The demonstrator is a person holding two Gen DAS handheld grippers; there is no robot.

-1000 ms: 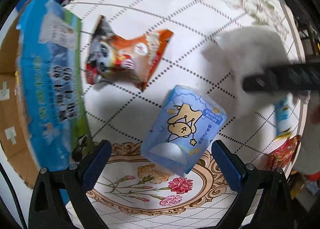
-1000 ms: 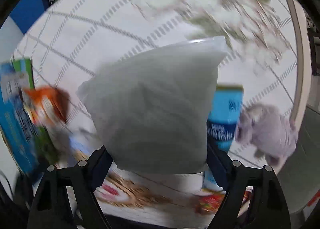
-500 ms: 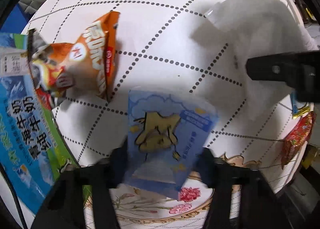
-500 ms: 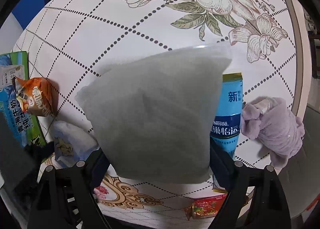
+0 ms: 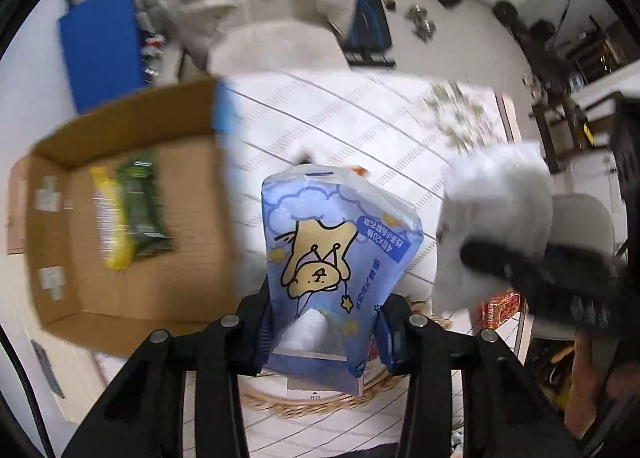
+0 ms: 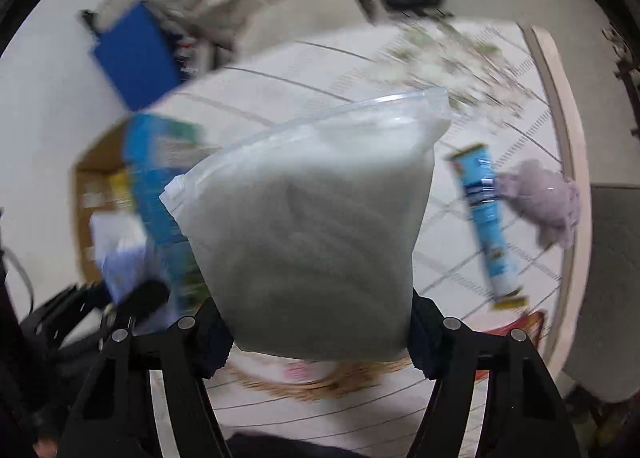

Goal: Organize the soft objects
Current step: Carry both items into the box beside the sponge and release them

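Note:
My left gripper (image 5: 326, 332) is shut on a blue tissue pack (image 5: 336, 250) with a yellow bear print, held up above the table. My right gripper (image 6: 320, 332) is shut on a white zip bag of soft filling (image 6: 316, 226), also lifted; the same bag shows at the right of the left wrist view (image 5: 492, 218). An open cardboard box (image 5: 120, 218) stands to the left, with a yellow packet (image 5: 106, 226) and a green packet (image 5: 142, 206) lying inside. A lilac plush toy (image 6: 540, 202) lies on the table at the right.
The table has a white checked cloth (image 5: 360, 130) with flower prints. A blue Nestle stick pack (image 6: 484, 226) lies next to the plush. A red snack packet (image 5: 500, 306) lies at the front right. A grey chair (image 5: 580, 242) stands past the table's right edge.
My left gripper closed on the blue tissue pack and lifted it off the table, swinging toward the cardboard box. My right gripper, still holding the white bag, tilted up and moved the same way.

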